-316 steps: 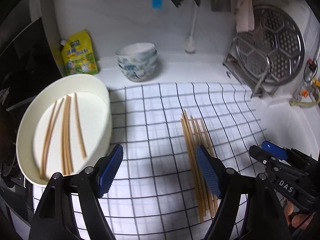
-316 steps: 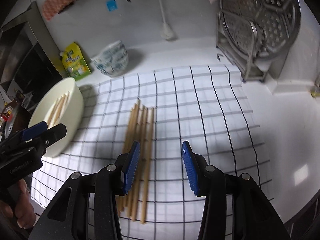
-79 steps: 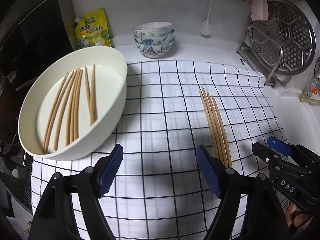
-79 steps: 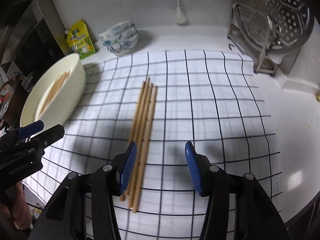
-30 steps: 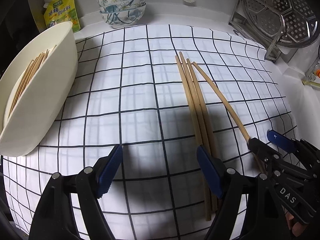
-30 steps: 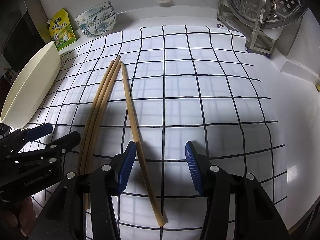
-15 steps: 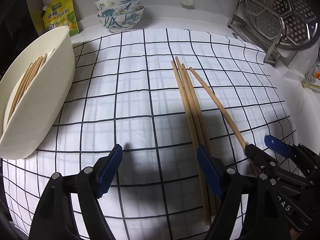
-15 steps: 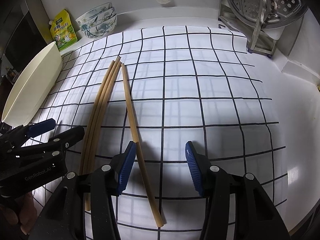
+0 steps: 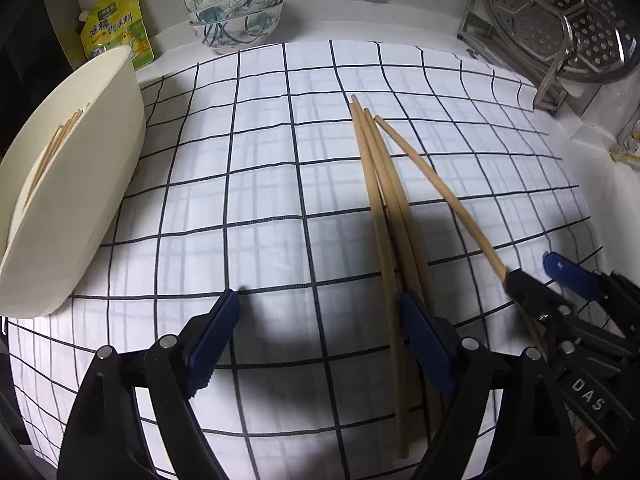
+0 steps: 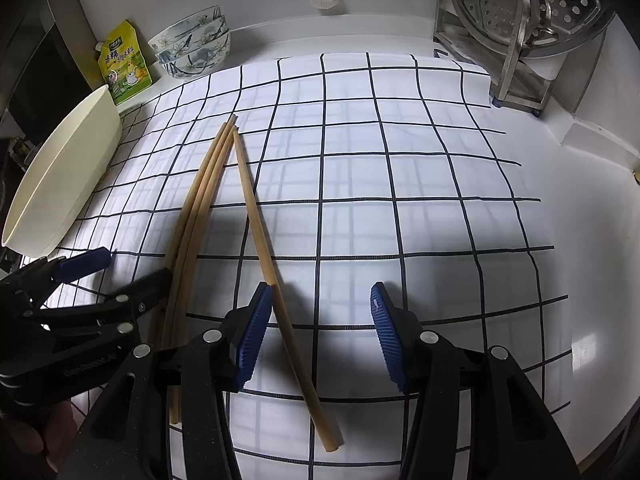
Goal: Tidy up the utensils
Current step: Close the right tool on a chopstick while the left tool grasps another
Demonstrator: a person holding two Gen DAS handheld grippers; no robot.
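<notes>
**One chopstick split from the bundle, both claws low over the cloth**

Compared with the view a few seconds ago, both cameras now sit much closer to the checked cloth (image 10: 400, 168), and one chopstick (image 10: 256, 208) has swung away from the other three, so it lies at an angle with only its far tip near theirs.

I take the bundle of three chopsticks (image 9: 380, 208) as my landmark. The white oval dish (image 9: 80, 184), which already holds several chopsticks, stands well to the left of it at the cloth edge. My right gripper (image 10: 316, 332) is just right of the bundle, jaws half apart, with the separated chopstick passing between them close against the left pad; I do not see the pads pressing it. My left gripper (image 9: 320, 340) is opening, nothing between its jaws; its right finger rests over the near part of the bundle.

To do this step well, I think I should centre the right jaws on the single stick, close gently near the cloth, and lift level so it does not roll.

Only the left wrist view shows the sticks inside the dish. Only the right wrist view shows the near end of the separated chopstick and how it sits between the pads; in the left view the right gripper hides it.
</notes>
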